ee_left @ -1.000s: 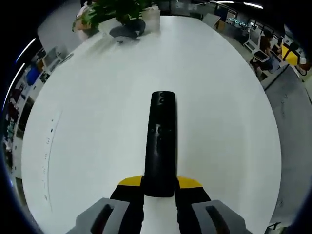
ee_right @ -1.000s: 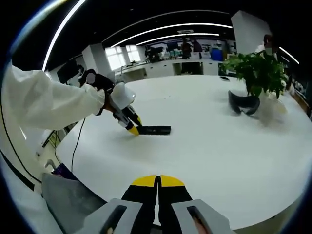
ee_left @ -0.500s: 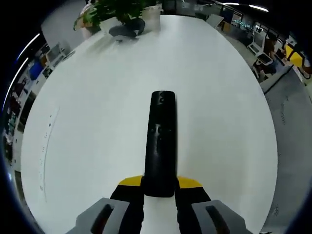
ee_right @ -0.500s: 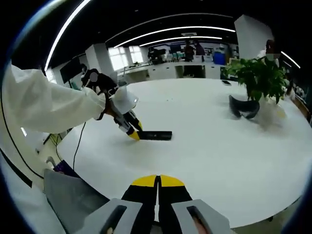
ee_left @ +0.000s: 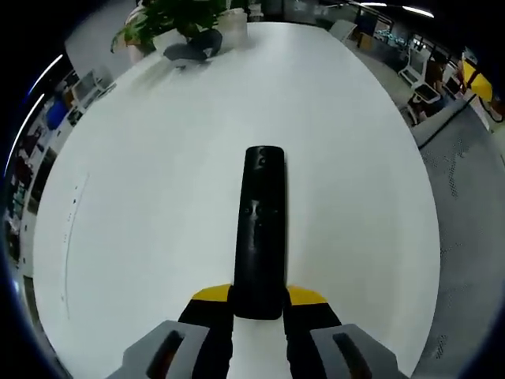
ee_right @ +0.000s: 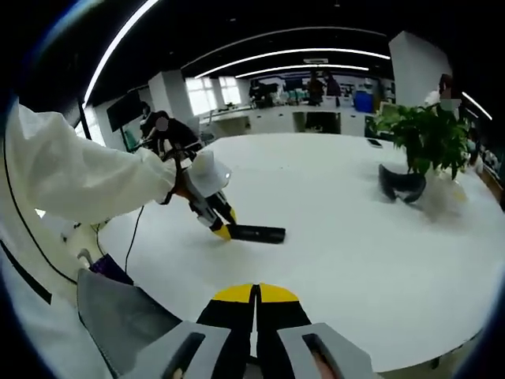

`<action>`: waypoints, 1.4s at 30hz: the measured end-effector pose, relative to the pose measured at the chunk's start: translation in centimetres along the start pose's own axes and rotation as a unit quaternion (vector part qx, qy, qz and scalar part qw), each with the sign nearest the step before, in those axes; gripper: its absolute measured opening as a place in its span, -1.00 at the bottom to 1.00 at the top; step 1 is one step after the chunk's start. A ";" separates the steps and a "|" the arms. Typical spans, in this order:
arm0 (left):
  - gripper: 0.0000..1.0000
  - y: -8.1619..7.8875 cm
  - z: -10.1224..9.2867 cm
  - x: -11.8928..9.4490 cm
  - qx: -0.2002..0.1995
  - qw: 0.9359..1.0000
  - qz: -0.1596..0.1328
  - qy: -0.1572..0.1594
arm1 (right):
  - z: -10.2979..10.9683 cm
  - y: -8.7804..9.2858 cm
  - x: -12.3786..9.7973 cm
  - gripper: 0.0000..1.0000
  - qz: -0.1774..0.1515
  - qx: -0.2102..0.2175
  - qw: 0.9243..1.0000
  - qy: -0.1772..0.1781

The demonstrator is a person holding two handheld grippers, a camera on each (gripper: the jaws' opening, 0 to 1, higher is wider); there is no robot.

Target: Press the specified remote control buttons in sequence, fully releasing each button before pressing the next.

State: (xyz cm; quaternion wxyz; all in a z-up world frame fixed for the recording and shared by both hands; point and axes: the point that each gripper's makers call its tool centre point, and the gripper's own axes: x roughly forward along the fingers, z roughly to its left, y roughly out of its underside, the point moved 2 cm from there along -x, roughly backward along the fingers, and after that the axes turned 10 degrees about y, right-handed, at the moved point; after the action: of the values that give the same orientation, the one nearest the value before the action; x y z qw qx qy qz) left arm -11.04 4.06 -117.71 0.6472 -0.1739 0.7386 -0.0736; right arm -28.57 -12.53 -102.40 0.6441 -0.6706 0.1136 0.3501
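Remote [ee_left: 259,229] btwn left gripper [ee_left: 259,304] fingertips.

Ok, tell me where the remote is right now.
In the left gripper view the remote sits centre frame, its near end clamped in the left gripper, over the white table; the plant stands far beyond it.

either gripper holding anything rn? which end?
The left gripper grips the black remote by its near end; the rest lies out along the white table. The right gripper is shut, holding nothing.
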 end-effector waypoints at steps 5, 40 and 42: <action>-0.53 0.0 -1.1 0.2 0.001 1.000 -0.001 -0.001 | 0.8 0.0 0.0 -1.00 -0.001 0.001 1.000 -0.007; -0.53 0.8 -9.2 1.3 -0.012 1.000 0.004 -0.008 | 1.9 -1.1 2.5 -1.00 0.023 0.003 0.999 -0.037; -0.53 0.8 -9.6 1.3 -0.011 1.000 0.004 -0.007 | 1.9 -1.2 2.8 -1.00 0.024 0.002 0.999 -0.041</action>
State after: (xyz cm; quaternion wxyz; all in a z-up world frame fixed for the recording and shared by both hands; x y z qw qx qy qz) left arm -20.76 3.23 -117.75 0.6509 -0.1789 0.7352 -0.0619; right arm -26.45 -9.68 -103.06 0.6407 -0.6517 0.1039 0.3925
